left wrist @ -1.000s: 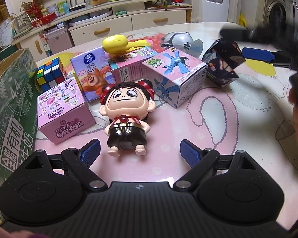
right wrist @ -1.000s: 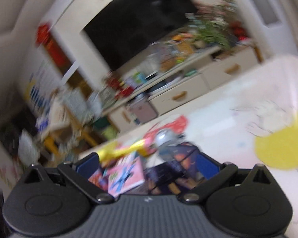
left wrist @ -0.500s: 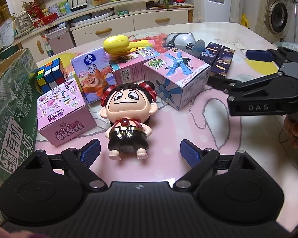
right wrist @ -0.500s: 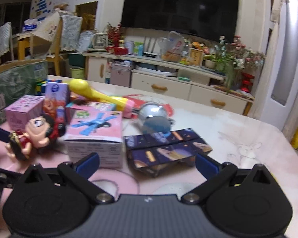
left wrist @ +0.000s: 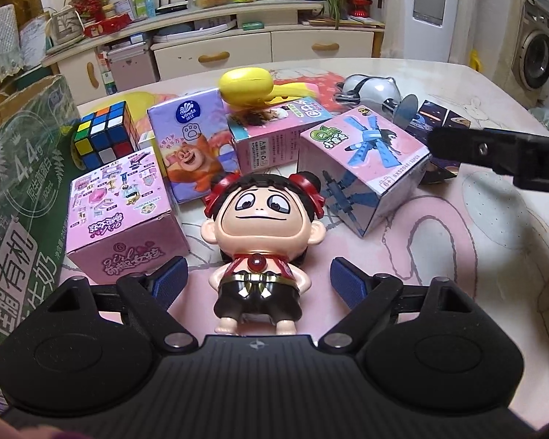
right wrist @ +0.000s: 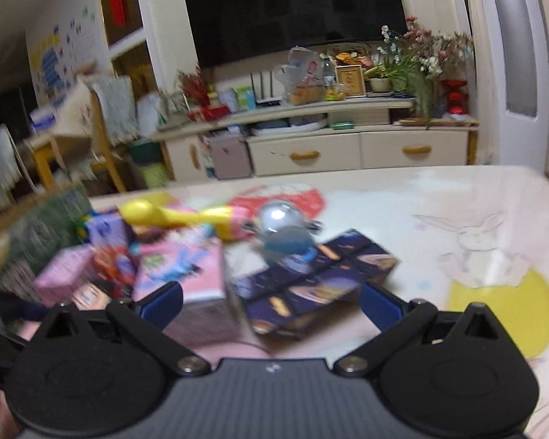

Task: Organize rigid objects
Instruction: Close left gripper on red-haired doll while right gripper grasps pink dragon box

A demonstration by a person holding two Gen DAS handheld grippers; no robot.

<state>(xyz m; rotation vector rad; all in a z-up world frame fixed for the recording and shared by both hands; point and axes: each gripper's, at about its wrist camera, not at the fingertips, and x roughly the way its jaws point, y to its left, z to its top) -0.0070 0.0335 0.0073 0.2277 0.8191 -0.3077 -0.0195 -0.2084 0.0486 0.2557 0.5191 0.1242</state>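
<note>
**Both grippers wide open over a crowded bench, nothing held**

At the far left a green milk carton (left wrist: pixel 14 197) stands at the bench (left wrist: pixel 439 241) edge, a likely bin for the sorting, though its inside is hidden. Next to it come a Rubik's cube (left wrist: pixel 104 133), a pink "girl" box (left wrist: pixel 122 216) and a purple Vinda tissue pack (left wrist: pixel 192 146), packed close together. The left gripper (left wrist: pixel 258 280) hangs with jaws spread wide and empty, one on each side of a big-headed doll figure (left wrist: pixel 261 234) lying on its back; that straddle suggests the doll is its target. Behind the doll sit a pink toy box (left wrist: pixel 274 135) with a yellow toy mallet (left wrist: pixel 252 84) resting on it, then a pink box printed with a blue windmill (left wrist: pixel 362 161).

The right gripper (right wrist: pixel 271 303) is equally wide and holds nothing, lined up on a dark space-print folding cube (right wrist: pixel 318 285) with a grey helmet-shaped toy (right wrist: pixel 283 226) just behind.

The left wrist view gives sharp labels and shows the right gripper entering as a black bar, hiding most of the folding cube. The right wrist view, blurred, alone shows that cube whole, and a rabbit drawing (right wrist: pixel 483 248) on the bench cover.
</note>
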